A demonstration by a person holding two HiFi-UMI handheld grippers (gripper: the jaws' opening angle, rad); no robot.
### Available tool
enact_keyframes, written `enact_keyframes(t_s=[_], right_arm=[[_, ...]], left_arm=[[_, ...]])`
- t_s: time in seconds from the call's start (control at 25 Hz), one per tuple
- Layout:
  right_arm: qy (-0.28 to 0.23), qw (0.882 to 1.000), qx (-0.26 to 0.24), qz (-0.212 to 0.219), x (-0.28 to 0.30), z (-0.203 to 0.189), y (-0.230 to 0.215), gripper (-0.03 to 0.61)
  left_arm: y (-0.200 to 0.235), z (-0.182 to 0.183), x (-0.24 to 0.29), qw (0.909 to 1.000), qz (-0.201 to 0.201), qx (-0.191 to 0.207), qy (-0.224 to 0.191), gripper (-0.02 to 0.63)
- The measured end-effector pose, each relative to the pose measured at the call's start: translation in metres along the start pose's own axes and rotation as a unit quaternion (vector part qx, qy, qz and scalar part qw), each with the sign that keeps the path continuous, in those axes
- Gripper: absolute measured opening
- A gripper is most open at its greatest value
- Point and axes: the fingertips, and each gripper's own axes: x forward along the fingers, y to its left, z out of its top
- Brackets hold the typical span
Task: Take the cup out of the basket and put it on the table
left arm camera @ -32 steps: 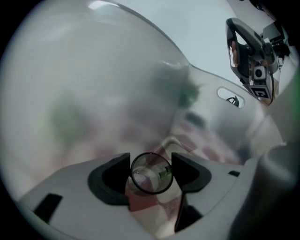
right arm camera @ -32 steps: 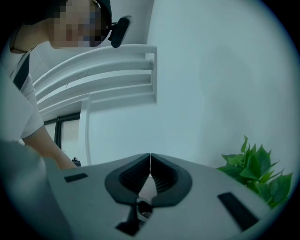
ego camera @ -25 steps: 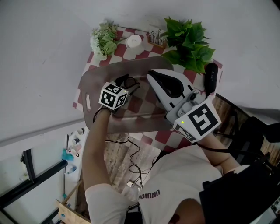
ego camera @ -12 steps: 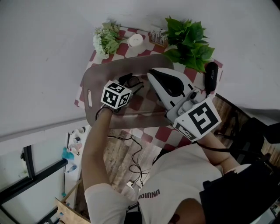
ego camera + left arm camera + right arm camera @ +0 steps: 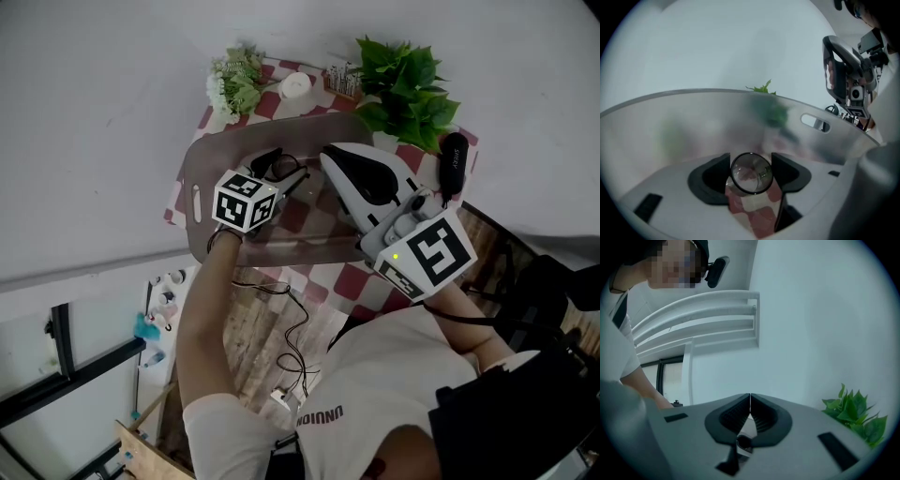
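The left gripper (image 5: 751, 164) is clamped on the clear cup (image 5: 751, 175), inside the basket (image 5: 693, 117) (a translucent one). The right gripper (image 5: 750, 414), jaws pressed together and empty, is near the basket.

The head view looks steeply down from above the person and takes in the whole table (image 5: 352, 281). The left gripper view sits low inside the basket (image 5: 684, 126), very near the cup (image 5: 751, 172) in the left gripper (image 5: 751, 168), and faces the basket's far wall. The right gripper view rides on the right gripper (image 5: 750, 413) above the table and faces the white wall. All three views share the plant (image 5: 408, 80) at the far right.
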Motion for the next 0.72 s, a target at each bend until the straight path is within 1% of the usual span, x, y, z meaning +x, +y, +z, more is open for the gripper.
enact_keyframes(t_s=[0.28,0.72], right_arm=[[-0.005,1.0,-0.002,0.003,-0.004,0.004,0.007,0.018],[-0.005,1.0,-0.009,0.0,-0.011,0.008,0.011,0.018]], left_arm=[[0.005,0.017,-0.019,0.9992,0.022,-0.009,-0.031,0.288],[-0.008,0.04,-0.04,0.9977,0.026,0.004,-0.062,0.288]])
